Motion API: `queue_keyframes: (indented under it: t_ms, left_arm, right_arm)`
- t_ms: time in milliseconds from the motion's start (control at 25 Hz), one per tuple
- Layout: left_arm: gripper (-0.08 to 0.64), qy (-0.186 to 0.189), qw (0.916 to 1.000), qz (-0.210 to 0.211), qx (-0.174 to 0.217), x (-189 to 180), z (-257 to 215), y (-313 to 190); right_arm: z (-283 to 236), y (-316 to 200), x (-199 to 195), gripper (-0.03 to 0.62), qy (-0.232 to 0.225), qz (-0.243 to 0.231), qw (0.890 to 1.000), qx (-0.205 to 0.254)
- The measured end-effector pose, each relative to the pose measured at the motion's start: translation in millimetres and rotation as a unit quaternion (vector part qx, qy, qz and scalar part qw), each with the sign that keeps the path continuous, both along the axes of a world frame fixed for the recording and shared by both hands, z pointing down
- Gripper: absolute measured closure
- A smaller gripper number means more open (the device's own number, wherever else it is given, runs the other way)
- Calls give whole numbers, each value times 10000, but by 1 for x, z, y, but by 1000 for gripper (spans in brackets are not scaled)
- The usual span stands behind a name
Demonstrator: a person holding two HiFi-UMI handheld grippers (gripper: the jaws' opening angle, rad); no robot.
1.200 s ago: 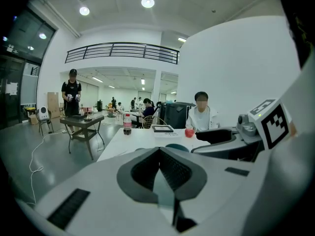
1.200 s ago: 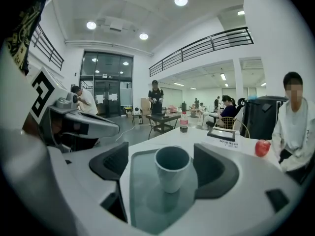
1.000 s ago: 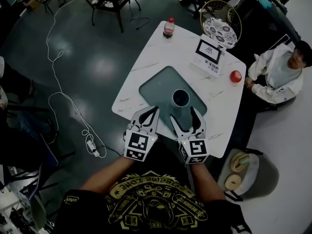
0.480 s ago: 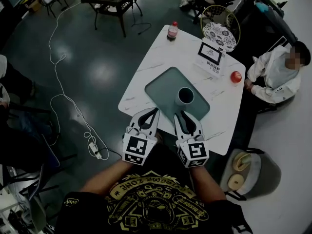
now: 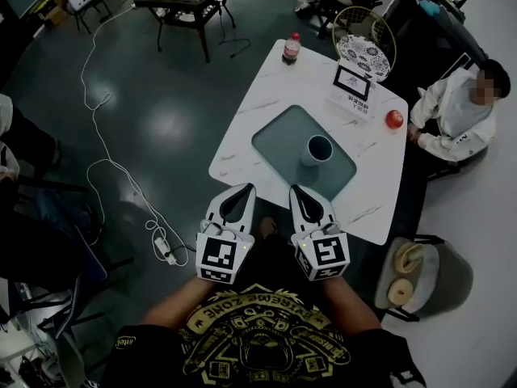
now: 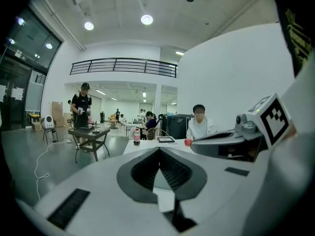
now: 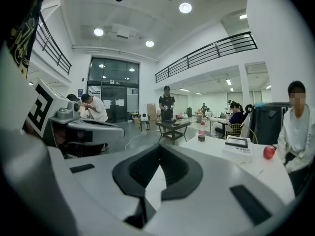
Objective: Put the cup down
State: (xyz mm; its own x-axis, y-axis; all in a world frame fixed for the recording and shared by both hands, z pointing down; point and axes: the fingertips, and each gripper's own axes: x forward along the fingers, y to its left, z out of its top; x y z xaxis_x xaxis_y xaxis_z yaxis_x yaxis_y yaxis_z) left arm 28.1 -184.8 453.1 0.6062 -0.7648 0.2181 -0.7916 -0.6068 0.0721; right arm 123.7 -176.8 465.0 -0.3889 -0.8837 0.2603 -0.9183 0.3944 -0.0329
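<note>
The grey cup (image 5: 319, 149) stands upright on the teal tray (image 5: 284, 142) in the middle of the white table (image 5: 372, 208). Nothing holds it. Both grippers hang short of the table's near edge, well back from the cup. My left gripper (image 5: 245, 188) is shut with nothing in it, and its tips meet in the left gripper view (image 6: 158, 149). My right gripper (image 5: 296, 188) is shut and empty too, its tips together in the right gripper view (image 7: 158, 146). The cup is hidden behind the jaws in both gripper views.
A red-capped bottle (image 5: 291, 47) stands at the table's far corner. A framed sign (image 5: 353, 83) and a red apple (image 5: 393, 120) are on the far right side. A person (image 5: 452, 115) sits at the right. A stool (image 5: 420, 273) stands at lower right, a cable (image 5: 105, 160) lies left.
The right gripper's jaws have closed from wide open beside the cup. Both grippers have drawn back from the table toward my body. The cup stays on the tray.
</note>
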Motion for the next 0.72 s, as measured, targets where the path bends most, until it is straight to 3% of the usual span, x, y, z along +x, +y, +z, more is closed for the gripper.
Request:
queue_keyframes:
  t_ms: [720]
  left_arm:
    - [549,238,9996,-138,0,-51,-2,46]
  right_arm:
    - [-9,47,-60,584,214,-265,9994,-81]
